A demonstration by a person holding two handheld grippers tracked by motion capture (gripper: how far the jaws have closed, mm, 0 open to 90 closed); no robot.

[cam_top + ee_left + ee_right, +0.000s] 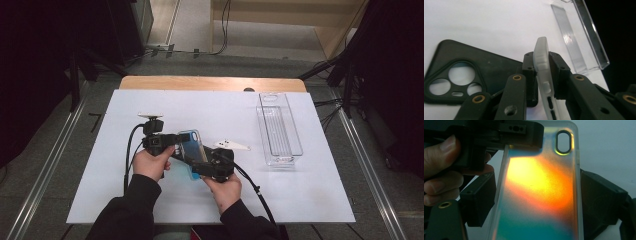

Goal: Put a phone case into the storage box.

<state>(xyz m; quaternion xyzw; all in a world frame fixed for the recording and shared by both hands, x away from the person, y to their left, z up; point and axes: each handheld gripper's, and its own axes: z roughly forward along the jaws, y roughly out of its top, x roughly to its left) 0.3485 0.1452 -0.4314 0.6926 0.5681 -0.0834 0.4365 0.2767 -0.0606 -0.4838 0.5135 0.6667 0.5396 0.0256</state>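
The iridescent phone case (192, 148) sits above the white tabletop (300, 200), near its front middle, clamped by both tools. The left gripper (543, 75) pinches its frosted edge between the pads; the right gripper (534, 202) grasps it across its width. The right gripper view reveals the case's orange-to-teal sheen and oval camera cutout, while the left gripper view reveals a black phone case (471, 75) lying flat beneath. Well to the right stands a clear plastic tray (279, 129). Grey floor and dark curtains surround the table.
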